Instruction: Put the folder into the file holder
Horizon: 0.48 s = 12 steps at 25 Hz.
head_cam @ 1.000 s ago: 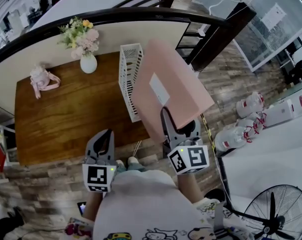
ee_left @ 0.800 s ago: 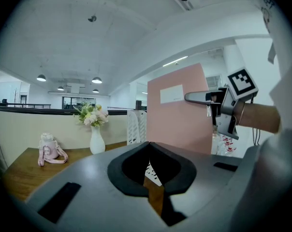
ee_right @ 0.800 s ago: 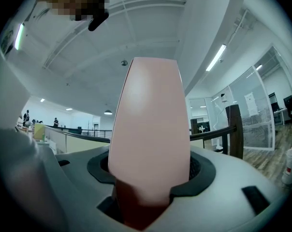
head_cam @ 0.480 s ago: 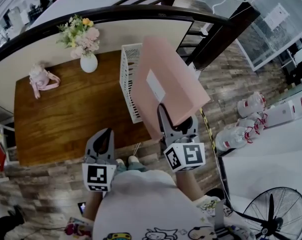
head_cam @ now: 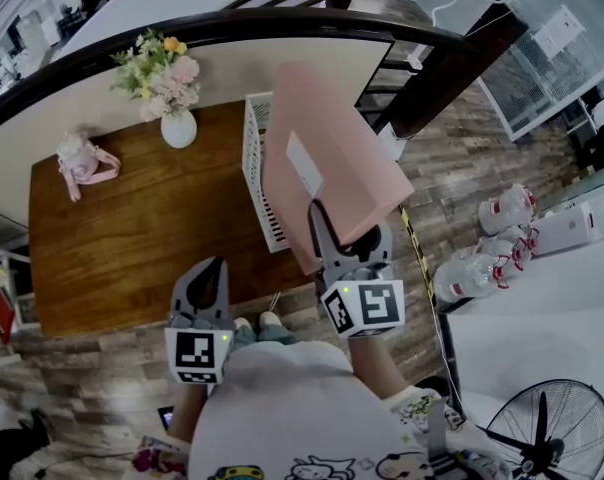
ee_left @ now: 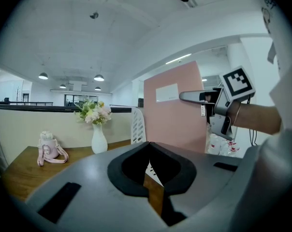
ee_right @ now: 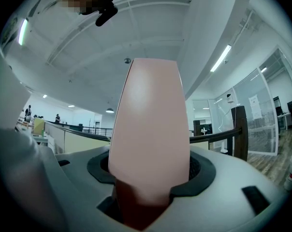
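Observation:
A pink folder [head_cam: 327,163] with a white label hangs in the air above the white slotted file holder [head_cam: 256,163], which stands on the wooden table [head_cam: 132,233] at its right end. My right gripper [head_cam: 334,240] is shut on the folder's near edge; in the right gripper view the folder [ee_right: 148,129] fills the space between the jaws. My left gripper [head_cam: 204,280] is shut with nothing in it, low over the table's front edge. In the left gripper view the folder [ee_left: 177,112] stands upright beside the file holder [ee_left: 138,127].
A white vase of flowers [head_cam: 172,93] and a small pink bag [head_cam: 82,158] stand at the table's back. A dark railing [head_cam: 382,33] curves behind the table. Water bottles [head_cam: 482,268] lie on the floor at right, a fan [head_cam: 547,433] at lower right.
My right gripper has carried the folder a little left and toward the file holder. The left gripper has stayed put.

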Motion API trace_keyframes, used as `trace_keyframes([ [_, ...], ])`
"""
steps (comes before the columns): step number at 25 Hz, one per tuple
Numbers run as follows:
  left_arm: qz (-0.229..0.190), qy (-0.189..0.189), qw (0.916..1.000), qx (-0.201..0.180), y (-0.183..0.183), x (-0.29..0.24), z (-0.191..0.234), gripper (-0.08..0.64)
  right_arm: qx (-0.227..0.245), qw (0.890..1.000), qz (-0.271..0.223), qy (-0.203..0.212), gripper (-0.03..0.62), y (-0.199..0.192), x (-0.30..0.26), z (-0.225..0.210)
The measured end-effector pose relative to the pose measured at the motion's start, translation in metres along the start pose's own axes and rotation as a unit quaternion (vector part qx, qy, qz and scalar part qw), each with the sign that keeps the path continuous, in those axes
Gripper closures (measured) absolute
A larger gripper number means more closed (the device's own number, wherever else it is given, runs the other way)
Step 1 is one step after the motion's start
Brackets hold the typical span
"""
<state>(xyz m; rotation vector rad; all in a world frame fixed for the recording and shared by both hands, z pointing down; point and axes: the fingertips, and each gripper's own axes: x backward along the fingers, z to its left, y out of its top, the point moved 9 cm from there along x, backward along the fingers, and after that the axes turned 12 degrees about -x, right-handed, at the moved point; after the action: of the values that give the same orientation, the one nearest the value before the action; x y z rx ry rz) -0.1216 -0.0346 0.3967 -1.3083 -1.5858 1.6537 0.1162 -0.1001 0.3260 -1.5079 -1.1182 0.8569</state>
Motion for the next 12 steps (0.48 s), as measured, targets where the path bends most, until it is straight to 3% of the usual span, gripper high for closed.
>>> trace_keyframes([
  [12,0.014,0.006,0.9998,0.008,-0.005,-0.011,0.014,0.555,0.008,1.000,-0.006,0.001,0.324,-0.015,-0.036,0.003],
])
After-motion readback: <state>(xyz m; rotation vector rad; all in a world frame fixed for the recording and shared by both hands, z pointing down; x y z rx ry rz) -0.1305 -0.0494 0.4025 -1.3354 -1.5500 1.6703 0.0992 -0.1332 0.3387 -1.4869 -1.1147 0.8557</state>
